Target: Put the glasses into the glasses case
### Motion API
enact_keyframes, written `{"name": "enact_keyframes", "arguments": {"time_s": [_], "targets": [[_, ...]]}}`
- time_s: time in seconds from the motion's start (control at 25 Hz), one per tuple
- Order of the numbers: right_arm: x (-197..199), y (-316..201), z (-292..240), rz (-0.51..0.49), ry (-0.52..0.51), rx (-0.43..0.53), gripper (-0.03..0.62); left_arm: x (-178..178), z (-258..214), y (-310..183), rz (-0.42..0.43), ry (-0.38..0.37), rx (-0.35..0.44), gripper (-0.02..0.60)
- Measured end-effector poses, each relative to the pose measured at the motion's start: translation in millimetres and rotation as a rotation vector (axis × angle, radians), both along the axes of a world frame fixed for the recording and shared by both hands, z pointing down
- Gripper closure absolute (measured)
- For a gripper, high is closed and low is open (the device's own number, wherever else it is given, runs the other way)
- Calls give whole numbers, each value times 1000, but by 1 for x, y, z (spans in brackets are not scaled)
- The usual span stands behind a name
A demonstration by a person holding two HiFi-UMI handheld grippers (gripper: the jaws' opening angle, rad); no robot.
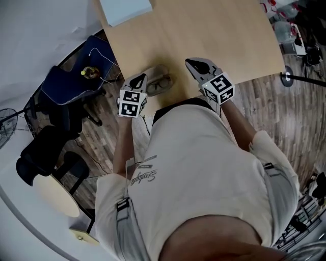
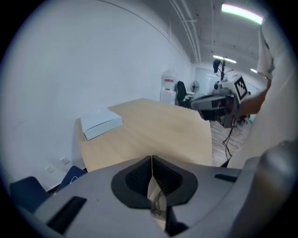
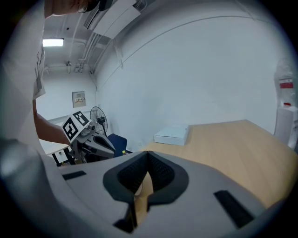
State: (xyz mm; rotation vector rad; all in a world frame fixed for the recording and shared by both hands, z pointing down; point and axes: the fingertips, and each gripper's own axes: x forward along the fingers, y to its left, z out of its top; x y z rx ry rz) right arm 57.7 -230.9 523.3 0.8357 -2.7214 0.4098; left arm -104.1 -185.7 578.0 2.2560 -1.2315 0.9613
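Glasses [image 1: 163, 82] on table [image 1: 219, 41], white box [image 1: 125, 10] well apart

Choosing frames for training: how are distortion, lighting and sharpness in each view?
Head view: fisheye curve, evenly lit, glasses small but legible. Left gripper view: dark round vignette, bright ceiling lights, jaws soft. Right gripper view: same vignette, curved wall, even light.

An office: a light wooden desk [image 1: 204, 30], blue swivel chair [image 1: 66, 84], ceiling strip lights [image 2: 240, 13].
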Motion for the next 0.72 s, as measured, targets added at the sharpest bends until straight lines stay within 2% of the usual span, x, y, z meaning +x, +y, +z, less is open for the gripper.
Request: {"name": "enact_keyframes", "arguments": {"time_s": [0.12, 0.24, 0.48, 0.72], "targets": [[-7, -5, -16, -26, 11, 40, 600, -8, -29, -9, -114, 93, 80, 565], [-14, -8, -37, -51, 4, 74, 599, -13, -55, -15, -160, 137, 143, 565], [-25, -13, -83, -91, -47, 134, 599, -18, -93, -25, -151, 141, 238, 565], [-44, -11, -141, -171, -79, 267, 599, -21, -143, -41, -159, 163, 352, 565]]}}
